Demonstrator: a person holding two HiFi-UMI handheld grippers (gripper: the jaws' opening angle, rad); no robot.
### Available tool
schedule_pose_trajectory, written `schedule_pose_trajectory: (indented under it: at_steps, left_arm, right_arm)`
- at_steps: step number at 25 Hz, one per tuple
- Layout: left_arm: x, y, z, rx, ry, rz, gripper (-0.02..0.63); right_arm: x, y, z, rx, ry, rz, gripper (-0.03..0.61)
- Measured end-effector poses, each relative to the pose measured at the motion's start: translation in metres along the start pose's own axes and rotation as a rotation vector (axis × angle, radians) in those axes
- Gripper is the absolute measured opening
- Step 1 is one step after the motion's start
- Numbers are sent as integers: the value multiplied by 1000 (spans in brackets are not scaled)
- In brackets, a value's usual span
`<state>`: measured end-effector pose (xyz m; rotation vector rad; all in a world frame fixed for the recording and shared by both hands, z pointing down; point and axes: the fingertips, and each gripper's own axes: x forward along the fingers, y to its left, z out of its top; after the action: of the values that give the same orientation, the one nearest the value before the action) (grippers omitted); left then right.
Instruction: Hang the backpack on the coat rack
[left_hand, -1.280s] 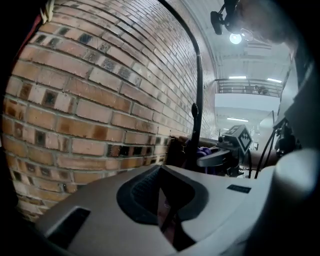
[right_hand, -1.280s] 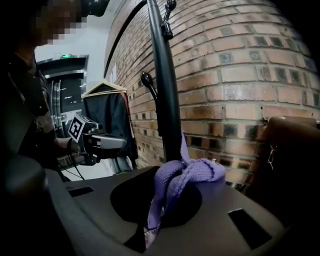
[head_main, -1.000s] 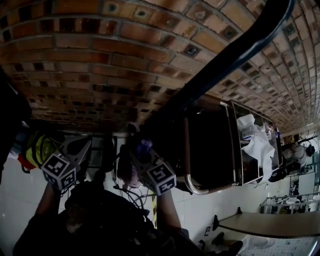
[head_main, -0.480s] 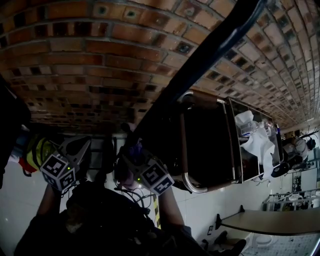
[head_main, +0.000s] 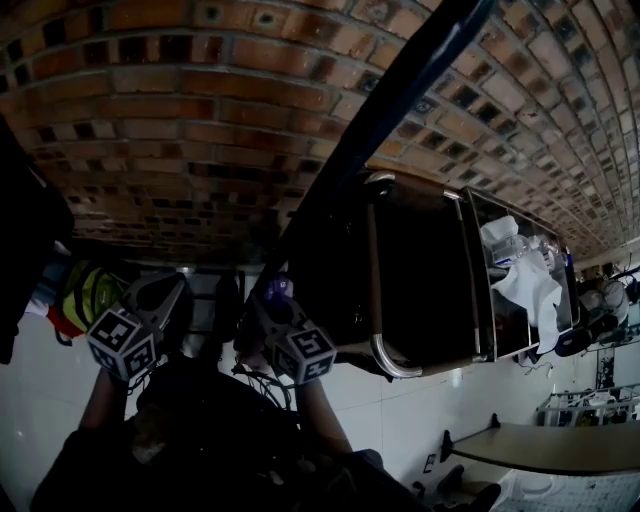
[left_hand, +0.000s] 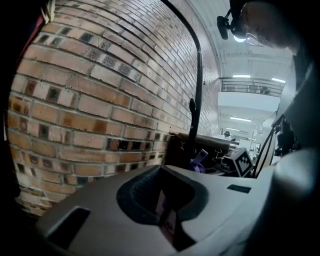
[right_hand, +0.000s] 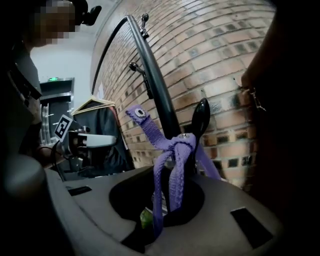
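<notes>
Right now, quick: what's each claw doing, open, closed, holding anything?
Left claw: cannot be told; its recess is too dark.
Right claw: closed on the purple strap.

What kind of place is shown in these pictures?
Probably a large indoor hall or workshop: a brick wall, a black coat rack before it, and strip lights over a railed upper level.

**Inspector:** Tools, counted?
**Clerk:** Two: left tool (head_main: 168, 292), right tool (head_main: 272, 300).
**Inspector:** Fixtures?
**Clerk:** One coat rack (right_hand: 155, 85). Three hooks on record: upper hook (right_hand: 144, 20), middle hook (right_hand: 135, 67), lower hook (right_hand: 200, 117). One purple strap (right_hand: 172, 155). One brick wall (head_main: 200, 120).
</notes>
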<state>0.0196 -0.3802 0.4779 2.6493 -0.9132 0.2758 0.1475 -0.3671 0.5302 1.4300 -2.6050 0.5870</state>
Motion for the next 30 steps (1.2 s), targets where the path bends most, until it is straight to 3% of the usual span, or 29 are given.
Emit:
schedule_pose_trajectory:
  at_steps: [3,7,10,15,21,27,30]
  left_arm:
    - [-9,-17,1,2,-10,-1,26]
    - [-25,-36,-13,29,-16,6,26]
    - [-42,-53,-24,20,-22,15,26]
    - [-78,-91,-49,10,-21,31,25]
    - [-127,-149,-71,35,-35,44,26]
    - [-163,-199,-87,8,-62,69,26]
    - [-164,-214,-91,7,-50,61,26]
  right_arm:
    - [-10,2,-4,-32,-15,-57,67]
    - [-40,-2,-6,-42,-78,-136,189]
    - [-70,-5,-8,-60,-125,-201,189]
    - [-129,17,-23,-52,-176,-217,189]
    - [-188,53,-50,-40,-195,-190,136]
    - [-224,80,-67,-53,-194,-181,21]
    - [-240,86,-68,-29,-216,-173,11]
